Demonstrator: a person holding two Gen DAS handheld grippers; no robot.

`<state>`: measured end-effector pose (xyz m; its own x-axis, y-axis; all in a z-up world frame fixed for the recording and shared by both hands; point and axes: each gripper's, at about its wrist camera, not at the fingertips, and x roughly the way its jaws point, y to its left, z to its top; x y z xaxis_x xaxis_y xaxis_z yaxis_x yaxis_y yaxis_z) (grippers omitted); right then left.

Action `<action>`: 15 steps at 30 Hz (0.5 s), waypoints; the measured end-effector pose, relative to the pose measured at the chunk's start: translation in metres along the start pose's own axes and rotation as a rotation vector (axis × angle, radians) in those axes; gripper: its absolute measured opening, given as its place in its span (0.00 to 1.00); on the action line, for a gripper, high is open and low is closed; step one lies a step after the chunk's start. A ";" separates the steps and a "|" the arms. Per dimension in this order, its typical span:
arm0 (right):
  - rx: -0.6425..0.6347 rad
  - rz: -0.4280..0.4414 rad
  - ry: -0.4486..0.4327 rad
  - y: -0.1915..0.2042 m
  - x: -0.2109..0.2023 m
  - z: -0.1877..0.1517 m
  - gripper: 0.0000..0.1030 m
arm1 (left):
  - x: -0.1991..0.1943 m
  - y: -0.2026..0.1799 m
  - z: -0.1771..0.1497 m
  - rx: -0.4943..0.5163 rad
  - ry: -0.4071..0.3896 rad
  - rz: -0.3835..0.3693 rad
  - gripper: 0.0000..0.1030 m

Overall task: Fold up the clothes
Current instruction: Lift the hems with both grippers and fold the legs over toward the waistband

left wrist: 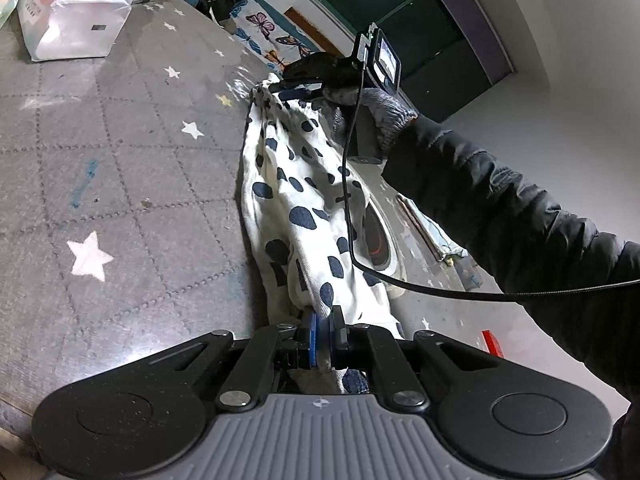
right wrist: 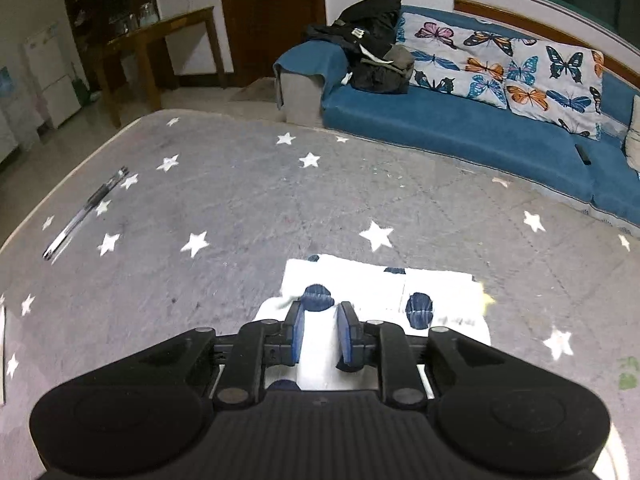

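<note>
A white garment with dark blue spots (left wrist: 304,216) hangs stretched along the edge of the grey star-patterned table (left wrist: 120,160). My left gripper (left wrist: 323,322) is shut on one end of it. My right gripper (left wrist: 300,88), held by a gloved hand, grips the far end by the gathered waistband. In the right wrist view the right gripper (right wrist: 320,320) has its blue pads part-closed around the white spotted cloth (right wrist: 380,292), which lies on the table (right wrist: 240,208).
A white tissue pack (left wrist: 72,16) sits at the table's far left corner. A pen (right wrist: 86,212) lies near the table's left edge. A blue sofa (right wrist: 460,128) with butterfly cushions and dark clothes stands beyond. A cable (left wrist: 400,280) hangs from the right gripper.
</note>
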<state>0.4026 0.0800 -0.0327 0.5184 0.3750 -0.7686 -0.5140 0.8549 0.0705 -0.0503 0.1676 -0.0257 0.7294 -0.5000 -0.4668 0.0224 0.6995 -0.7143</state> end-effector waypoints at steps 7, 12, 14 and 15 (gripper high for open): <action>0.008 0.008 -0.006 -0.009 -0.014 0.008 0.25 | -0.005 -0.004 -0.003 0.016 -0.001 0.014 0.11; -0.059 -0.003 -0.009 -0.016 -0.043 0.008 0.28 | -0.009 -0.007 0.002 0.051 -0.020 0.023 0.14; -0.085 -0.005 -0.009 -0.022 -0.058 0.003 0.28 | -0.012 -0.010 0.004 0.069 -0.032 0.028 0.18; -0.099 -0.008 -0.009 -0.026 -0.066 0.000 0.28 | -0.013 -0.011 0.006 0.083 -0.041 0.031 0.24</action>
<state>0.3822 0.0330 0.0159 0.5282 0.3721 -0.7633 -0.5745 0.8185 0.0015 -0.0561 0.1698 -0.0085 0.7579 -0.4572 -0.4654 0.0545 0.7552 -0.6532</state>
